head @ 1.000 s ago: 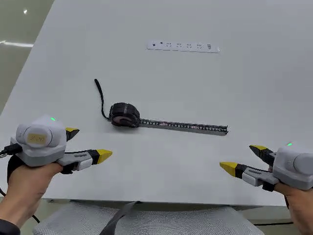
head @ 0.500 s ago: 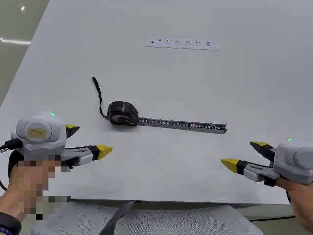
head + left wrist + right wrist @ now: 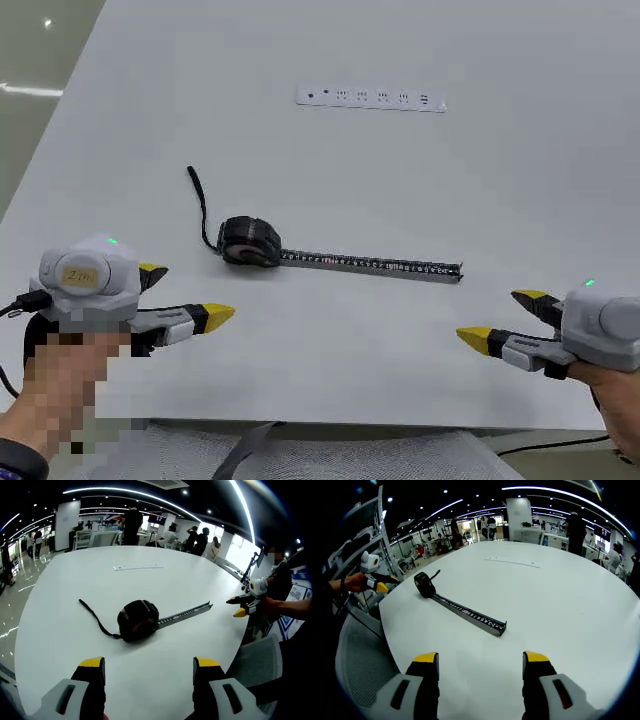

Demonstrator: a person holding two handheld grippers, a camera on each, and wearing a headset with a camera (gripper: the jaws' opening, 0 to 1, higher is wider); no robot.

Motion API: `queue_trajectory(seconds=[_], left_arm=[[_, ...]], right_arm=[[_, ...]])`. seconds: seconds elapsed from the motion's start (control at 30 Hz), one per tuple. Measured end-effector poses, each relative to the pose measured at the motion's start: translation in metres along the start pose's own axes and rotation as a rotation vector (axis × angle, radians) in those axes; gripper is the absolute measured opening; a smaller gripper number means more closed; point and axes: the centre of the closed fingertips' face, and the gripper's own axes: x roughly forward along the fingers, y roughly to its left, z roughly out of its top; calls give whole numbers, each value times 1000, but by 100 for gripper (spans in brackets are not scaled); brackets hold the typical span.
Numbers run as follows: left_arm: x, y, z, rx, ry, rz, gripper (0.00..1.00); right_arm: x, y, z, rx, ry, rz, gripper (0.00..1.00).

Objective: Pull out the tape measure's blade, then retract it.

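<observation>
Tape measure: the black case (image 3: 250, 241) lies on the white table (image 3: 480, 180), a little left of centre in the head view; it seems to rest on its flat side, though the angle makes this hard to confirm.
Blade: the blade (image 3: 375, 265) is drawn out of the case and lies flat on the table, running toward the right of the frame, with its end hook just right of centre.
Strap: a black wrist strap (image 3: 200, 205) trails from the case toward the upper left, lying loose on the table.
Left gripper: the left gripper (image 3: 187, 292) sits at the lower left of the head view, its yellow-tipped jaws spread wide with nothing between them, well apart from the case.
Right gripper: the right gripper (image 3: 501, 317) sits at the lower right, its jaws likewise spread and empty, short of the blade's hooked end.
Power strip: a white power strip (image 3: 370, 98) lies in the upper centre, well beyond the tape measure.
Chair: grey mesh of a chair (image 3: 300, 455) runs along the bottom edge, under the table's near rim.
</observation>
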Motion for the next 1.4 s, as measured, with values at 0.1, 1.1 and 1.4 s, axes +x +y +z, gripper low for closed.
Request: queue_trajectory(seconds=[0.1, 1.1, 1.4], left_arm=[[1, 1, -1, -6, 2, 1, 68], [23, 12, 22, -105, -12, 10, 68], [35, 15, 34, -124, -8, 1, 68]], right_arm=[[2, 0, 1, -2, 0, 2, 68], [47, -17, 15, -126, 70, 87, 60], [54, -23, 16, -173, 101, 108, 58]])
